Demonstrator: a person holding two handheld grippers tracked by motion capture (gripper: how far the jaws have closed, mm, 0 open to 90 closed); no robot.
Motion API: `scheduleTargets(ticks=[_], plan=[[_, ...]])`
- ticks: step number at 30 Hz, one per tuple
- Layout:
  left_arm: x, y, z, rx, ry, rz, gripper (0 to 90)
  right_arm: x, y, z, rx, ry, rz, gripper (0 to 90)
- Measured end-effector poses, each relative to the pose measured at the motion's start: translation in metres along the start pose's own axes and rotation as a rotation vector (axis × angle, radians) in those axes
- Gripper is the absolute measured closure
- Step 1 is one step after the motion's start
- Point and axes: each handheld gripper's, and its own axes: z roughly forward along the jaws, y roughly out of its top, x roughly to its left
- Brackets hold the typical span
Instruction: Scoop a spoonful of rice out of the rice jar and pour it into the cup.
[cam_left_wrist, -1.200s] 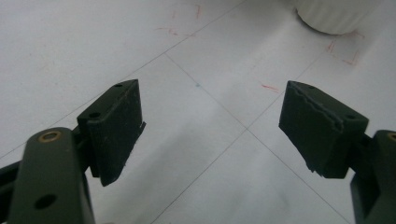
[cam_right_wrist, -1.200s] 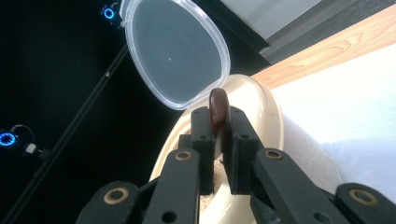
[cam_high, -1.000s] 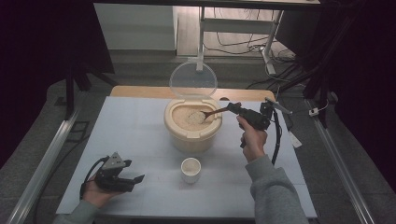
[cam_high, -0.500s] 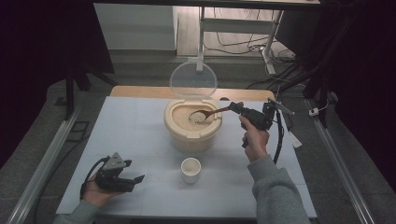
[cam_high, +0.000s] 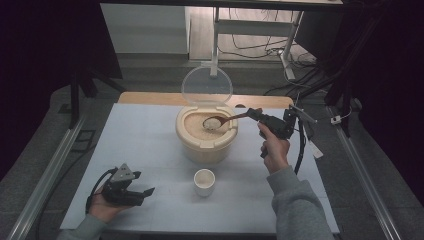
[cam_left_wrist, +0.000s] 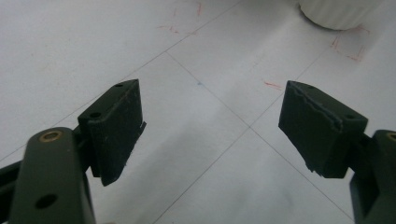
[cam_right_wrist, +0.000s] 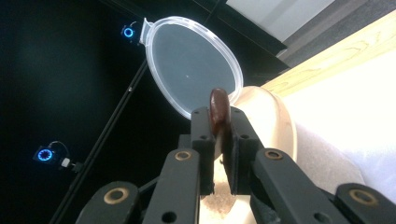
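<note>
One spoon (cam_high: 226, 120) of rice is loaded and sits over the bin (cam_high: 206, 136), clamped in my right gripper (cam_high: 256, 114), while my left gripper (cam_high: 146, 192) rests open; transfer to the cup (cam_high: 204, 181) remains.

Black tongs (cam_left_wrist: 212, 128) with brass-coloured screws, black cables, grey sleeves (cam_high: 295, 200)

The bench (cam_high: 150, 145) is lit evenly from above, while its surroundings are left in darkness. Soft shadows are cast, and close surfaces in both gripper views are blurred.
</note>
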Motion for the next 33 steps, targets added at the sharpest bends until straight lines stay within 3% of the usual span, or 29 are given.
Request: scheduleTargets(ticks=[15,33], plan=[[0.001,0.000,0.000,0.000,0.000,-0.005,21.4,0.004,-0.002,-0.007,0.037,0.029,0.016,82.8],[0.001,-0.001,0.000,0.001,-0.001,-0.006,21.3,0.015,-0.018,-0.031,0.151,0.080,0.003,82.7]])
